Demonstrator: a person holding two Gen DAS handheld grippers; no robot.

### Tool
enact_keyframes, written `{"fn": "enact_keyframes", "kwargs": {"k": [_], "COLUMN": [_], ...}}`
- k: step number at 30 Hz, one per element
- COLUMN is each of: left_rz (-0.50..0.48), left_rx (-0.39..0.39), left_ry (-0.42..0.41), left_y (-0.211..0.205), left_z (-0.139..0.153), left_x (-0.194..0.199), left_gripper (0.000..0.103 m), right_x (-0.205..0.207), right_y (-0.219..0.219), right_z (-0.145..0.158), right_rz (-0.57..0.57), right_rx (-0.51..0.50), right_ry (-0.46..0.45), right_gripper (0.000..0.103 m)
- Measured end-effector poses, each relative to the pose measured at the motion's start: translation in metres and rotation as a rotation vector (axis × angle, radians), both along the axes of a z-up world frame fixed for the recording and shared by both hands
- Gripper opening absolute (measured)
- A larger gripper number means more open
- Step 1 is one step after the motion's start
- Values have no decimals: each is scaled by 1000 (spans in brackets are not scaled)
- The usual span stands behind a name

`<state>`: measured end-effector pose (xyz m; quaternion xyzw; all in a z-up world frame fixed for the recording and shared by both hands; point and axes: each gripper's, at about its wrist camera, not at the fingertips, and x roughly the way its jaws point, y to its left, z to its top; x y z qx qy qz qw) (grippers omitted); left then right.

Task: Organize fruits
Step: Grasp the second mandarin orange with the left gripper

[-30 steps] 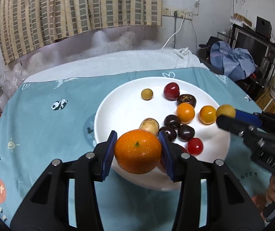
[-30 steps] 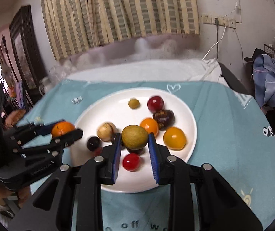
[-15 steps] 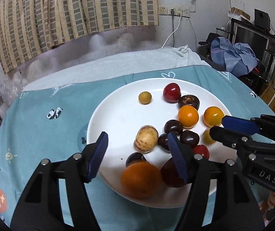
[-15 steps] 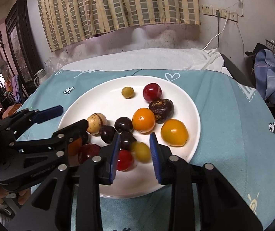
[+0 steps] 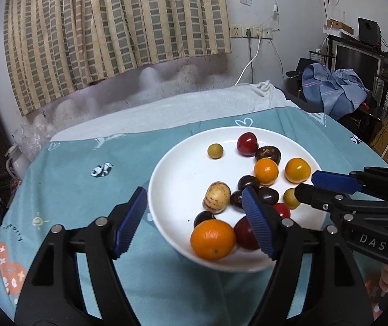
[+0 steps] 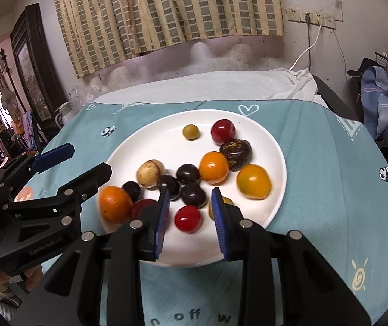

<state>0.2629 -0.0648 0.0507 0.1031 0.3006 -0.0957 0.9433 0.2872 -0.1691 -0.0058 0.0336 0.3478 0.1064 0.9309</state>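
The left gripper (image 5: 194, 218), black with ribbed blue pads, hangs over the near left rim of the round white ceramic plate (image 5: 177, 179) with its jaws spread wide and nothing between them. Just ahead of it the large round orange mandarin (image 5: 212, 239) lies on the plate's near edge, touching a dark red plum (image 5: 244, 235) on its right and a small black fruit behind it. Further in sit a speckled beige fruit (image 5: 217, 197), several glossy dark cherries, two smaller orange fruits and a small olive-yellow ball (image 5: 215, 151) apart at the far side. The plate rests on a teal printed tablecloth (image 5: 79, 182). The right gripper (image 6: 189, 212) stands over the plate's near right edge, jaws moderately apart and gripping nothing; a shiny red cherry tomato (image 6: 188, 218) lies between them on the plate, and a dull yellow-green fruit (image 6: 227, 201) peeks out just behind the right pad.
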Motion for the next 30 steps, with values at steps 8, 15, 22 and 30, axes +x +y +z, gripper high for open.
{"fn": "enact_keyframes", "kwargs": {"k": [8, 15, 22, 30], "left_rz": [8, 41, 50, -9], "left_rx": [-4, -10, -39, -59], "left_ry": [-44, -62, 26, 137], "left_y": [8, 25, 48, 57], "left_z": [13, 10, -23, -50], "left_x": [-51, -109, -157, -170], "left_gripper": [78, 86, 88, 88], "right_x": [-54, -123, -167, -170], "right_y": [-1, -4, 11, 7], "right_z": [10, 1, -32, -45], "right_rz": [11, 12, 68, 56], "right_rx": [59, 114, 72, 83], "right_ry": [-39, -65, 3, 53], "right_gripper": [44, 60, 60, 61]}}
